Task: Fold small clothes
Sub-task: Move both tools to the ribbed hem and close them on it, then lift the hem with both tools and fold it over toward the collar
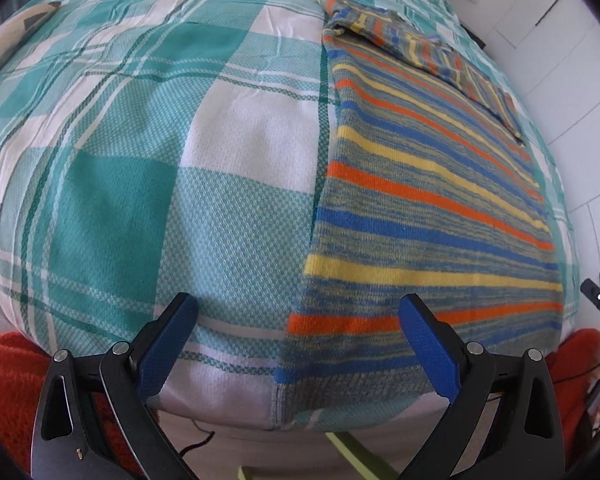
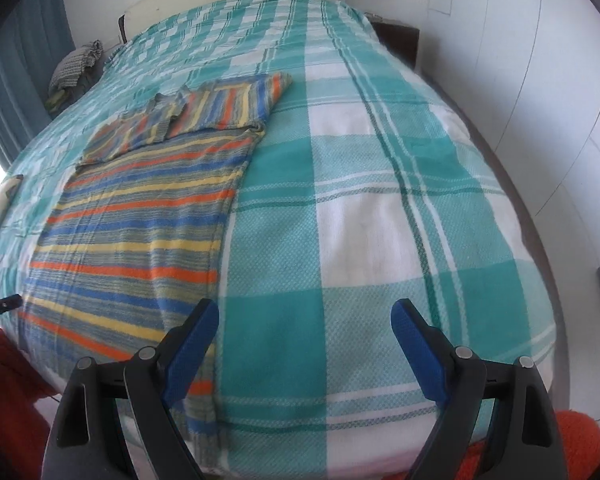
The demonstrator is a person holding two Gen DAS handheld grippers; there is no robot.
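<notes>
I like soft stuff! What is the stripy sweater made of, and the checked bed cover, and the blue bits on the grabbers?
The striped sweater looks like knitted yarn, wool or acrylic: fuzzy, blended stripes. The checked bedspread looks like woven cotton, with a bumpy, matte waffle weave. The blue pads look like grippy rubber or textured plastic; a fine grid pattern shows.

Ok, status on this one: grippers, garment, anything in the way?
Left gripper open, empty, at sweater's near hem. Right gripper open, empty, over bedspread. Sweater flat, sleeves folded across the top. Nothing in the way.
</notes>
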